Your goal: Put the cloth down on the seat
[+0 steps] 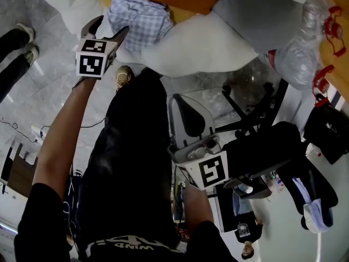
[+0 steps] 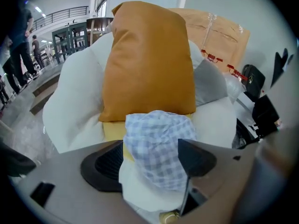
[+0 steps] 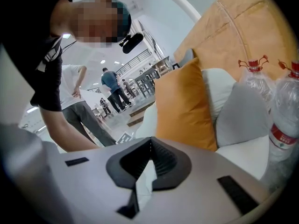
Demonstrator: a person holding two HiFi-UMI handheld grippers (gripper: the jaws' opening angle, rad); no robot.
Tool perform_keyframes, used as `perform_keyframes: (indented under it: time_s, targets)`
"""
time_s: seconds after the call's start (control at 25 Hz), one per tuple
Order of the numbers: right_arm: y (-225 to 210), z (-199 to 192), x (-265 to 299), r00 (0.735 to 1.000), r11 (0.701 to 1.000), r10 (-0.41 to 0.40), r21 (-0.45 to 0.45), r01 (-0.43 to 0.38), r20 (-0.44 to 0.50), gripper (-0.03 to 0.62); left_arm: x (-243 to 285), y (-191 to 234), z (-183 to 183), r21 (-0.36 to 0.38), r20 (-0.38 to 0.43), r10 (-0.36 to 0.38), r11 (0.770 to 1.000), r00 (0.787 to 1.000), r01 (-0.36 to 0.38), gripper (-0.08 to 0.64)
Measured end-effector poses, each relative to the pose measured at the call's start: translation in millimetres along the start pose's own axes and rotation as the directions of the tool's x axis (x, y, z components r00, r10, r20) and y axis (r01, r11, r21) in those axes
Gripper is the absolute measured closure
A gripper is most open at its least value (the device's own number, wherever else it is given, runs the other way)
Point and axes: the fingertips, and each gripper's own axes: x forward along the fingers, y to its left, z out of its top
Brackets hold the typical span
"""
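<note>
Grey marble floor (image 1: 49, 81) underfoot, people (image 2: 18, 36) milling far behind, and the white seat (image 2: 74, 106) is piled with pillows. Left gripper (image 1: 109, 27) first: its fingers stand spread wide just in front of the orange cushion (image 2: 149, 59). The checked cloth (image 2: 156, 148) sits bunched between them, lying on the seat at the cushion's foot, with no pinch on it that I can see. It looks placed. Soft, light, limp stuff: it slumps where it lands and won't slip or break. A raised fold on top is the spot to nip if it needs shifting. Across to the right gripper (image 3: 149, 141), held back from the cushion, fingers pressed together, empty.
</note>
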Motion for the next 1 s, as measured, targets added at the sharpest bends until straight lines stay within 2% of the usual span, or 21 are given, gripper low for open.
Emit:
perform_keyframes:
  time_s: [0.04,0.2,0.28,0.48,0.64,0.8,1.0]
  targets:
    - [1,1,0,1.0,1.0,0.0,-0.001,0.0,0.001,0.572,-3,-1,1,-0.001,0.003,-0.004,1.0,1.0,0.004,0.196]
    - [7,7,-2,1.0,1.0,0.003,-0.003,-0.003,0.008,0.574,-17,7,10,0.052,0.077,0.06,0.997,0.995,-0.064,0.47]
    - [11,10,-5,1.0,1.0,0.004,-0.006,-0.004,0.01,0.572,-26,4,16,0.073,0.096,0.058,0.995,0.994,-0.065,0.507]
    - [27,23,-12,1.0,1.0,0.009,-0.015,-0.009,0.02,0.572,-52,-8,27,0.075,0.123,0.013,0.997,0.992,-0.022,0.552]
    - [44,38,-23,1.0,1.0,0.014,-0.026,-0.013,0.028,0.574,-88,-27,42,0.017,0.149,-0.095,0.996,0.984,0.093,0.554]
    - [69,57,-38,0.999,0.999,0.024,-0.049,-0.023,0.024,0.572,-143,-46,63,0.02,0.216,-0.17,0.985,0.961,0.17,0.554]
    - [119,92,-66,0.996,0.993,0.088,-0.085,-0.086,0.017,0.572,-232,-73,92,0.056,0.297,-0.236,0.972,0.925,0.23,0.554]
